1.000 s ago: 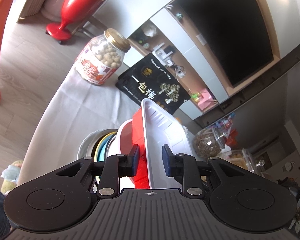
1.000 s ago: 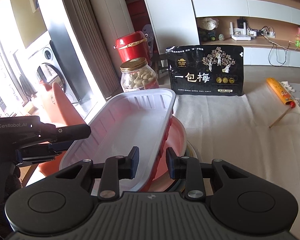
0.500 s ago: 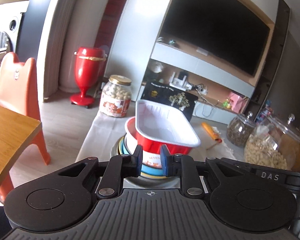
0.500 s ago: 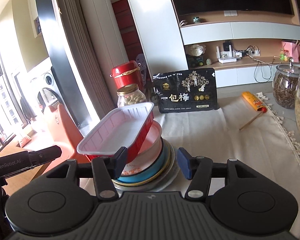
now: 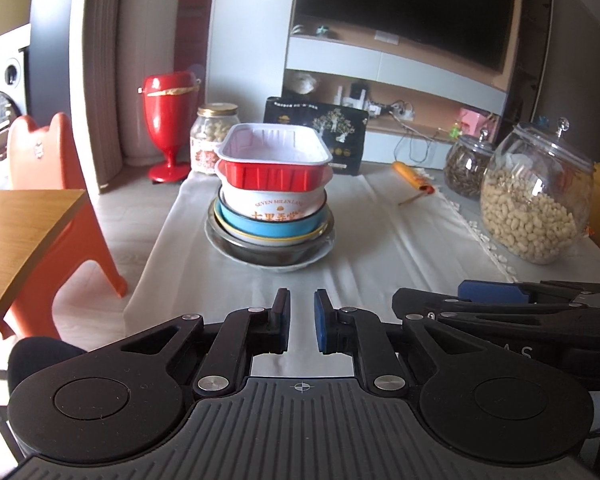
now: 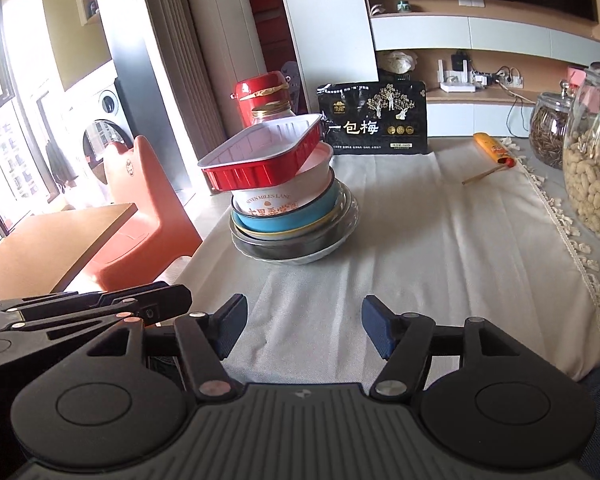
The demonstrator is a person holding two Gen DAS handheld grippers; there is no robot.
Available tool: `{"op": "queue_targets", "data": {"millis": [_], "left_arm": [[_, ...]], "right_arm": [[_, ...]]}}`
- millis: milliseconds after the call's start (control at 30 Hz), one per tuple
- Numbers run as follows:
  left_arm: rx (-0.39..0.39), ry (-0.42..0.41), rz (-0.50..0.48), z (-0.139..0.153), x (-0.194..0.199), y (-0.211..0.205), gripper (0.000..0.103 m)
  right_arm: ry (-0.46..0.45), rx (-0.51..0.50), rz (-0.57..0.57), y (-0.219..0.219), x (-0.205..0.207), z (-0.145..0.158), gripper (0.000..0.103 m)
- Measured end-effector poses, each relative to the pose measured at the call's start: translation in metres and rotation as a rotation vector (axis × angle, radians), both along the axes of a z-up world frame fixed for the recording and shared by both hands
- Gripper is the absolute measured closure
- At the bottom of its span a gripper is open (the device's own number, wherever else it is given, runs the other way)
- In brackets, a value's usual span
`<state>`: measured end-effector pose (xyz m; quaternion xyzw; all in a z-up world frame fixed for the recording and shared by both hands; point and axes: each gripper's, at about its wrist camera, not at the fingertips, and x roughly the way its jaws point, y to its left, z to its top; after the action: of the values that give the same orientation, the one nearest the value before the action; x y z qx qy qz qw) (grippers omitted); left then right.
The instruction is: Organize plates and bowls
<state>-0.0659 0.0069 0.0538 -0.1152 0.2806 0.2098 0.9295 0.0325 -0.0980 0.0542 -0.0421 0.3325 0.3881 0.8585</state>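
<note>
A stack of dishes stands on the white tablecloth (image 5: 380, 240). A red rectangular tray (image 5: 274, 160) with a white inside sits on top, tilted in the right wrist view (image 6: 260, 156). Under it are a white bowl with red lettering (image 5: 274, 206), a blue bowl (image 5: 272, 228), a glass bowl and a white plate (image 5: 268, 262). My left gripper (image 5: 302, 322) is empty, jaws nearly closed, well in front of the stack. My right gripper (image 6: 304, 330) is open and empty, also in front of the stack (image 6: 292, 216).
A black snack bag (image 5: 316, 136) and a peanut jar (image 5: 212, 140) stand behind the stack. Two glass jars (image 5: 536, 200) stand at the right. An orange packet (image 5: 414, 174) lies on the cloth. A wooden table (image 5: 16, 232) and orange chair (image 5: 56, 168) are at the left.
Both grippers let go of the red tray, which now rests on the stack, and pulled back toward the near table edge. The right gripper opened wide.
</note>
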Motion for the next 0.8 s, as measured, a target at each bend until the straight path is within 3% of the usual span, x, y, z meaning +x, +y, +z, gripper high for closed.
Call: {"op": "queue_targets", "data": {"millis": [133, 800], "left_arm": [[-0.032, 0.004, -0.015, 0.0021, -0.0025, 0.0003, 0.089], [-0.028, 0.046, 0.0, 0.0009, -0.0035, -0.0028, 0.089]], "right_arm": [[0.006, -0.005, -0.004, -0.0014, -0.0005, 0.0001, 0.038], [0.026, -0.014, -0.002, -0.0025, -0.001, -0.0023, 0.038]]}}
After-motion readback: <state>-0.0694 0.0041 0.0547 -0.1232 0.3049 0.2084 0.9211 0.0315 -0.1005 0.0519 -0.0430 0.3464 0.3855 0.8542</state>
